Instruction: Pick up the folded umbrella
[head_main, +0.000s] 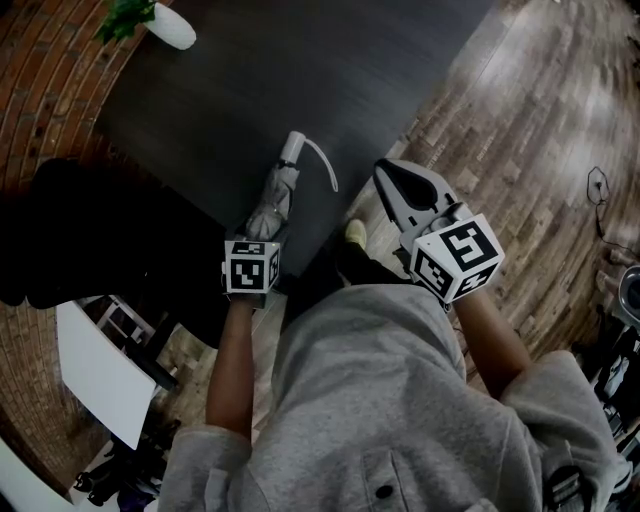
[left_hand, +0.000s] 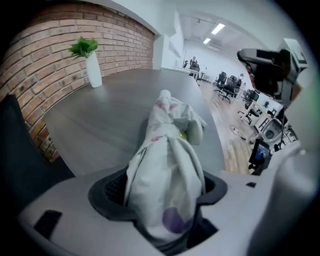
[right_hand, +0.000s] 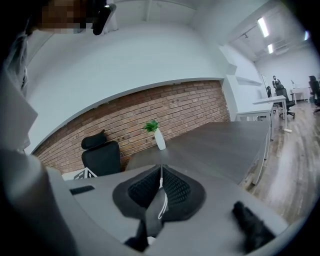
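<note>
Left gripper (left_hand: 161, 187): jaws set wide and closed onto the folded umbrella (head_main: 275, 195), whose bundled pale fabric fills the gap and bears against both black pads (a purple spot shows on the cloth nearest the camera). In the head view this gripper sits at lower centre-left, marker cube uppermost, over the lower end of the umbrella.

Folded umbrella: it runs from the gripper up the frame to a white handle end, with a white strap (head_main: 325, 160) curving off to the right. It lies over the dark table (head_main: 300, 70), close to that table's lower edge. Whether it rests on the surface or is just clear of it cannot be told.

Right gripper (right_hand: 161, 172): jaws pressed together, pads meeting along one seam, nothing held. In the head view it sits right of centre, just right of the umbrella and apart from it, above the table's edge and the wooden floor (head_main: 520, 120).

Surroundings: a white vase (head_main: 175, 28) with a green plant stands at the upper left of the table, well apart from the umbrella. The right gripper view shows a brick wall (right_hand: 165, 112) behind the table and a black chair (right_hand: 100, 152) at its left.
</note>
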